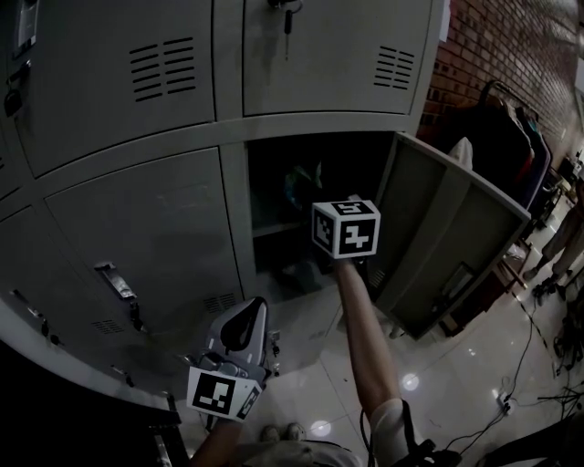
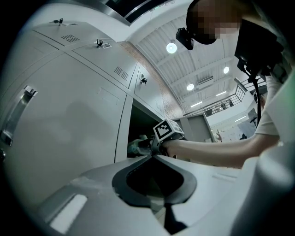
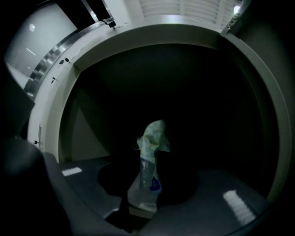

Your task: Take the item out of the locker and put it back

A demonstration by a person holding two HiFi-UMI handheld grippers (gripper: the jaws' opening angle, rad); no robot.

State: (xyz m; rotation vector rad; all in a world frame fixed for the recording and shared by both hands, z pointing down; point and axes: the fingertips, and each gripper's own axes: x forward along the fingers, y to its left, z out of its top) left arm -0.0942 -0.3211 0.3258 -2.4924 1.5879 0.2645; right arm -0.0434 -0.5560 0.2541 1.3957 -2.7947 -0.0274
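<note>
The open locker [image 1: 270,178] sits in the lower row of a grey bank, its door [image 1: 447,233] swung out to the right. The person's bare forearm [image 1: 365,337] reaches forward and the right gripper [image 3: 148,162] is pushed into the dark compartment, about level with the shelf [image 1: 274,228]. In the right gripper view the bag [image 3: 153,136], a pale crumpled packet with a greenish top and a blue mark lower down, stands straight up between the jaws. They are closed round its narrow middle, its lower end sits back in the hollow between them and its top sticks out past the tips. The bag is inside the locker. I cannot tell in that gloom whether it touches the shelf.

The left gripper [image 1: 256,306] hangs low and well apart from the locker, in front of the closed door [image 1: 146,228] to the left, pointing up. In the left gripper view its jaw tips meet, with nothing between them.

A key [image 1: 287,20] hangs from the upper door above the open compartment. To the right there is a brick wall [image 1: 511,46], with dark clothes on a rack [image 1: 506,137] below it. The glossy tiled floor [image 1: 456,365] carries spots of light and a few cables [image 1: 525,351].
</note>
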